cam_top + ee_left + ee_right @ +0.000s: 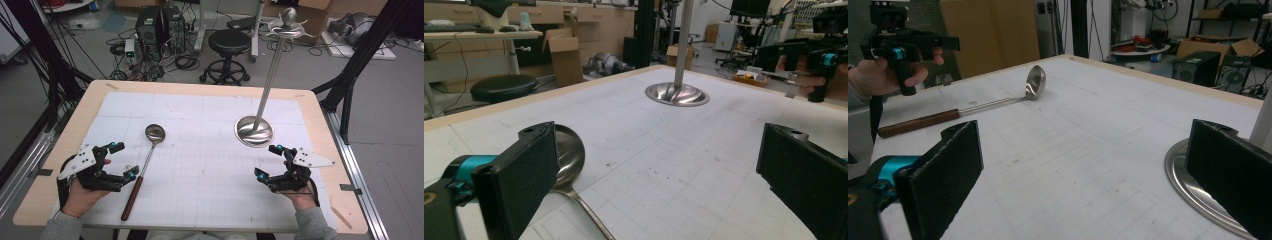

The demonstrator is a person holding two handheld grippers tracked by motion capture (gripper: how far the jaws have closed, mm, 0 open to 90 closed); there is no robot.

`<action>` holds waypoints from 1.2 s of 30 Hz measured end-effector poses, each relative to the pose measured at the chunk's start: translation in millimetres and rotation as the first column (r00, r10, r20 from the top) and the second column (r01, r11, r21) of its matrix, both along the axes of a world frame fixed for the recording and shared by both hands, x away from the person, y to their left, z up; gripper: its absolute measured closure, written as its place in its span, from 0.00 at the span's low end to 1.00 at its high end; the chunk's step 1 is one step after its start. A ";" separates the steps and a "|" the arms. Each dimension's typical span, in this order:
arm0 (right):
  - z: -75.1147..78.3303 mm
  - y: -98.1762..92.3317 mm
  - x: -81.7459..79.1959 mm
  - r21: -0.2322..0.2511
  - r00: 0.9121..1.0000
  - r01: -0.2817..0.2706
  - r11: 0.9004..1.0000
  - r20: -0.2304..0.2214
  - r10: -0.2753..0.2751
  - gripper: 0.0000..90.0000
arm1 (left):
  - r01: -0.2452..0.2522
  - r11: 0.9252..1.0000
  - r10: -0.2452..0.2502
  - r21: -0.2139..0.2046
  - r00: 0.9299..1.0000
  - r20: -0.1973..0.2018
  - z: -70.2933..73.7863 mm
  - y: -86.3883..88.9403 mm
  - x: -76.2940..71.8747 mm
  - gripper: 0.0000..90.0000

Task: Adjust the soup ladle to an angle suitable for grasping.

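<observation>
White gridded matting covered the table (320,130). Left to right: the left gripper (123,161), jaws wide and empty, just beside one ladle (145,162) — steel bowl, brown wooden handle — then one steel stand (256,131), and the right gripper (268,161), likewise gaping and empty.

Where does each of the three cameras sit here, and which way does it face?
High view: above the person's side, looking forward and down on the table; both forearms, left gripper, right gripper.
Left gripper view: rides the open left gripper, facing the stand; ladle by one jaw.
Right gripper view: rides the open right gripper, facing the ladle and left hand.
Shared: ladle and stand.
</observation>
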State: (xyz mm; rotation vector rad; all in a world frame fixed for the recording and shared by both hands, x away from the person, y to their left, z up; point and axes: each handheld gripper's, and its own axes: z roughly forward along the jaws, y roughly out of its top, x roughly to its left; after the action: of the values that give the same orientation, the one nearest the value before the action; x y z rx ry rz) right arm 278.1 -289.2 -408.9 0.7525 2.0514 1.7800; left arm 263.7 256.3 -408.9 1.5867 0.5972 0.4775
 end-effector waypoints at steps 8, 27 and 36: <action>0.0 0.4 -0.3 -0.004 1.000 0.015 1.000 0.002 -0.015 0.01 | 0.012 1.000 -0.012 -0.001 1.000 -0.023 -0.4 -1.2 0.3 0.05; -2.9 2.3 1.5 -0.014 1.000 0.010 1.000 -0.027 -0.011 0.01 | -0.104 0.988 0.104 0.114 0.995 0.010 -5.2 -5.3 8.0 0.28; -4.0 3.5 1.8 -0.040 0.999 0.003 0.999 -0.033 -0.005 0.01 | -0.104 0.982 0.106 0.155 0.994 -0.002 -7.1 -4.1 9.4 0.74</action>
State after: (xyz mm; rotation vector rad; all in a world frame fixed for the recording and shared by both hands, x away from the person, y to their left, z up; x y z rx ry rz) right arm 279.8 -285.7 -412.9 0.7791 2.0983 1.7308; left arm 273.1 252.2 -416.0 1.7115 0.6676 0.6071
